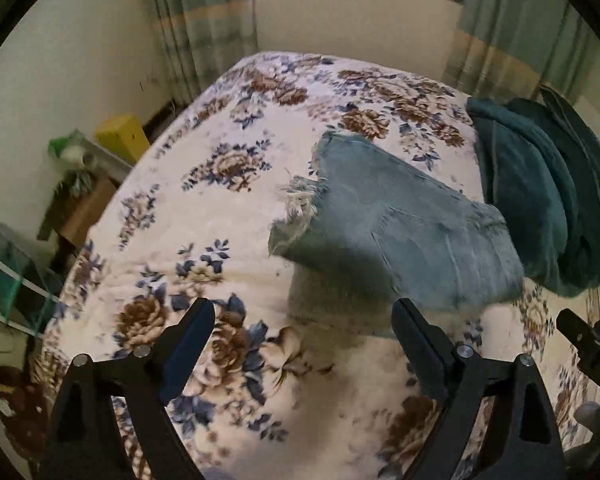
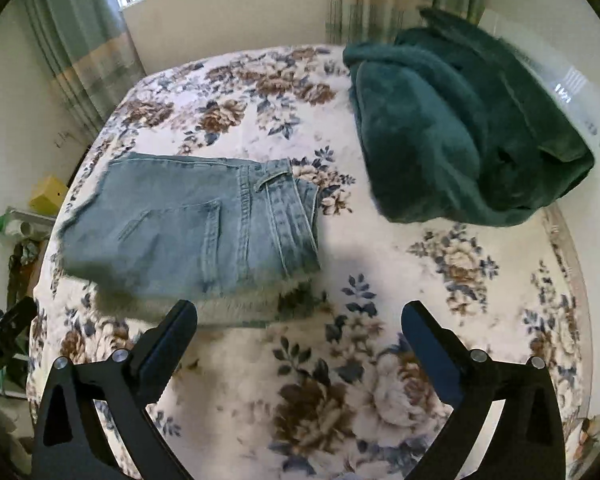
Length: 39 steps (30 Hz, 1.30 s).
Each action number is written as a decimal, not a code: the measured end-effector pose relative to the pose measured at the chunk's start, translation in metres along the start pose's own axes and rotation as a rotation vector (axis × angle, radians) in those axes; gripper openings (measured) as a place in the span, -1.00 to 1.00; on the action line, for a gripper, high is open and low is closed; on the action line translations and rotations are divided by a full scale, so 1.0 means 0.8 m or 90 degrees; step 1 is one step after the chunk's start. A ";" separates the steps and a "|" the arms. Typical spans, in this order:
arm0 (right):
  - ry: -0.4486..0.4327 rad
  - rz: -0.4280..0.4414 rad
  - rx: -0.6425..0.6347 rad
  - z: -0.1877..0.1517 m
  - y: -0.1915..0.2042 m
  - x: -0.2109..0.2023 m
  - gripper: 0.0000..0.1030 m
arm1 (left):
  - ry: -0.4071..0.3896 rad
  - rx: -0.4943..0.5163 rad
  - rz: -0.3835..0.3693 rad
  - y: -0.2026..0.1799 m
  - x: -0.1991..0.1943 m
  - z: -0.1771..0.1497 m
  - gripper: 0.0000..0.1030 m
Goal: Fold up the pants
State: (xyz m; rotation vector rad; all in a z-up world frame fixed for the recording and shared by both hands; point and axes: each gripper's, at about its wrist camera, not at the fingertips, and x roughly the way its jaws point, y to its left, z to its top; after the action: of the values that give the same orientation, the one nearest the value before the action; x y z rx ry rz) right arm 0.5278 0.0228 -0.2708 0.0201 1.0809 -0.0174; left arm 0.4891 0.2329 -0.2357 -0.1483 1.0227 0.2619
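Light blue denim pants (image 1: 392,228) lie folded in a compact stack on the floral bedspread (image 1: 228,184). In the right wrist view the pants (image 2: 196,228) show a back pocket, the waistband and frayed hems. My left gripper (image 1: 304,320) is open and empty, hovering above the bed just short of the pants' near edge. My right gripper (image 2: 300,320) is open and empty, also above the bed, with the pants ahead and to its left. The right gripper's tip shows at the left wrist view's right edge (image 1: 580,332).
A dark green fleece blanket (image 2: 460,128) is piled on the bed's far right, also in the left wrist view (image 1: 540,192). A yellow box (image 1: 120,136) and a cluttered shelf (image 1: 80,176) stand left of the bed. Curtains and a window are behind.
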 end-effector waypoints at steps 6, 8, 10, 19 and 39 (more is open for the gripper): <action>-0.064 -0.013 -0.021 -0.058 -0.007 -0.137 1.00 | -0.056 0.020 -0.002 -0.005 -0.108 -0.038 0.75; -0.080 -0.009 -0.026 -0.081 -0.012 -0.185 1.00 | -0.077 0.022 -0.004 -0.004 -0.148 -0.055 0.75; -0.099 -0.003 -0.031 -0.105 -0.017 -0.232 1.00 | -0.099 0.022 -0.007 -0.003 -0.191 -0.074 0.75; -0.189 0.013 -0.077 -0.216 -0.019 -0.434 1.00 | -0.163 0.004 -0.003 0.025 -0.339 -0.150 0.75; -0.268 0.029 -0.061 -0.351 -0.004 -0.655 1.00 | -0.238 0.064 -0.052 0.067 -0.471 -0.242 0.80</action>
State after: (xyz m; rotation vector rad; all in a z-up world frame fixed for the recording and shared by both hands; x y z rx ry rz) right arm 0.0336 0.0290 0.0596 -0.0445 0.6592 0.0692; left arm 0.1287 0.1824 -0.0119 -0.0466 0.6544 0.1551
